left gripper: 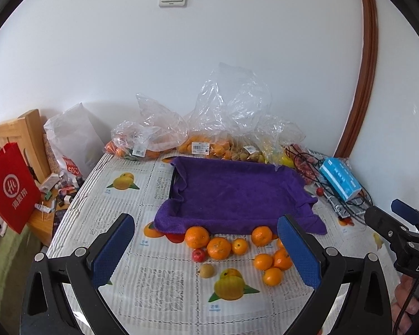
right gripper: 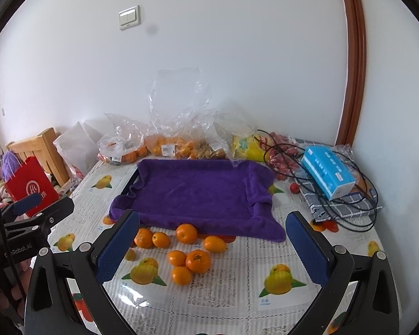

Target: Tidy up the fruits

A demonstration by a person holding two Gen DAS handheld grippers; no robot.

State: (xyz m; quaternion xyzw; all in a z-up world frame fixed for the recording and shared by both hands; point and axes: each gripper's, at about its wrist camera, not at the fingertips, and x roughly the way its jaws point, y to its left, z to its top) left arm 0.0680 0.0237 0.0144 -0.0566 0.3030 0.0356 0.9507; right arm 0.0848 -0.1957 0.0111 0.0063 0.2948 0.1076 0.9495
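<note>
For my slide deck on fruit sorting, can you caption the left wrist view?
Open left gripper faces loose oranges beside an empty purple-towel-lined tray.

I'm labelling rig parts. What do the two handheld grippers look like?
Both the left gripper and right gripper have black plastic frames with silver rivets and blue textured pads lining the jaws. The right one trails a black cable and shows white lettering.

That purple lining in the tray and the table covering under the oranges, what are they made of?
The purple lining looks like soft terry or fleece cloth: matte, fuzzy, with limp folds at the corners. The table covering seems to be glossy plastic or vinyl printed with fruit pictures over a lace-like pattern; it shows shiny highlights.
</note>
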